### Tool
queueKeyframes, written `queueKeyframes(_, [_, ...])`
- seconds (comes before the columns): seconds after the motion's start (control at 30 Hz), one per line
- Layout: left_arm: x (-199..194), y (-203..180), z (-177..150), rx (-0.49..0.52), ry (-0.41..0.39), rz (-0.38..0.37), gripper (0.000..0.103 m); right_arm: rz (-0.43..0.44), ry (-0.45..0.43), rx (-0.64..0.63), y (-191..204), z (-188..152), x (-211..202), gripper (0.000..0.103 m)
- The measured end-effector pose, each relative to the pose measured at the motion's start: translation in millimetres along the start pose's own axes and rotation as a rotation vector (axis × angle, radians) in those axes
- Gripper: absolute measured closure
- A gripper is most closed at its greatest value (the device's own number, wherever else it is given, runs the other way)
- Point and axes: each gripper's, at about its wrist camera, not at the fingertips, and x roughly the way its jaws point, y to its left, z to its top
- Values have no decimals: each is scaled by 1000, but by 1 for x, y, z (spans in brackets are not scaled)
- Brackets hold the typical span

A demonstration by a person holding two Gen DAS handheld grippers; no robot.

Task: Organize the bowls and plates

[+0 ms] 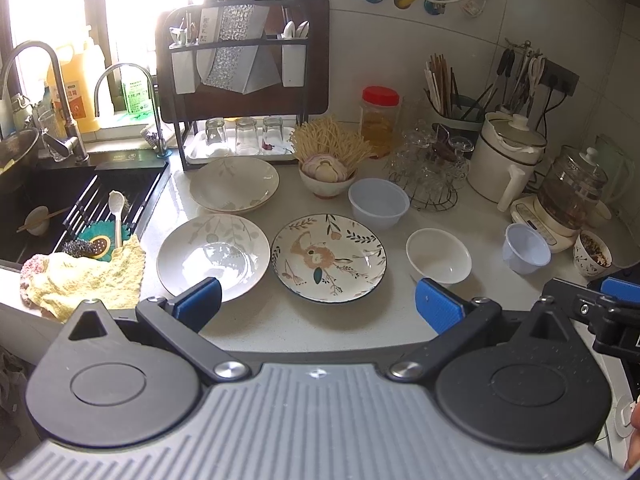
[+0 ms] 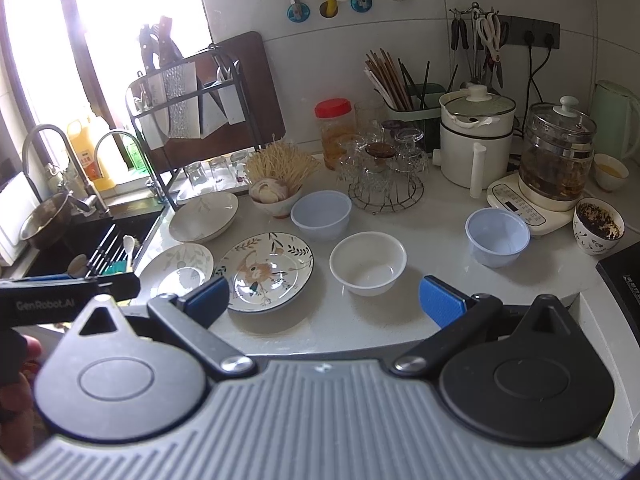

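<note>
On the pale counter lie a flower-patterned plate (image 1: 329, 258) (image 2: 269, 271), a white leaf-print plate (image 1: 213, 257) (image 2: 178, 266) to its left, and a deeper leaf-print plate (image 1: 234, 185) (image 2: 203, 216) behind. A small white bowl (image 1: 439, 255) (image 2: 368, 262) sits right of the flowered plate. Two bluish plastic bowls stand further back (image 1: 378, 202) (image 2: 321, 214) and to the right (image 1: 526, 248) (image 2: 497, 236). My left gripper (image 1: 318, 304) hovers open over the counter's front edge, nothing between its blue pads. My right gripper (image 2: 324, 300) is open too, in front of the white bowl.
A sink (image 1: 80, 196) with a rack and yellow cloth (image 1: 86, 280) lies left. Behind stand a knife rack (image 1: 240, 60), upturned glasses (image 1: 428, 160), a bowl of garlic and noodles (image 1: 326, 168), a red-lidded jar (image 1: 380, 120), a white pot (image 2: 474, 140), a glass kettle (image 2: 556, 156) and a stovetop corner (image 2: 624, 280).
</note>
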Motion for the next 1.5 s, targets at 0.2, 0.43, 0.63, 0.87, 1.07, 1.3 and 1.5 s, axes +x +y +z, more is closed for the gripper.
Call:
queueKeyframes(0.2, [3,2,1,1,4,-6,0,0,-2,-4,2,-1,0,0])
queueKeyframes(0.43, [6,3,4,-4,3,-12,0,14,-1,-9,5,2,1,0])
queueKeyframes(0.63, [8,0,5,10,6,-22,0,43,-1,18,1,4,1,0])
queueKeyframes(0.87, [10,-8,7,24,10,-34,0,42,17,10,0,5,2,0])
queueKeyframes(1.07, [12,-7,7,21,21,-22,0,49,9,8,2,6,1,0])
queueKeyframes(1.3, [11,-8,8,26,29,-30,0,60,15,18,1,6,-1,0])
queueKeyframes(1.5, [7,-6,7,18,26,-23,0,56,17,24,1,4,-2,0])
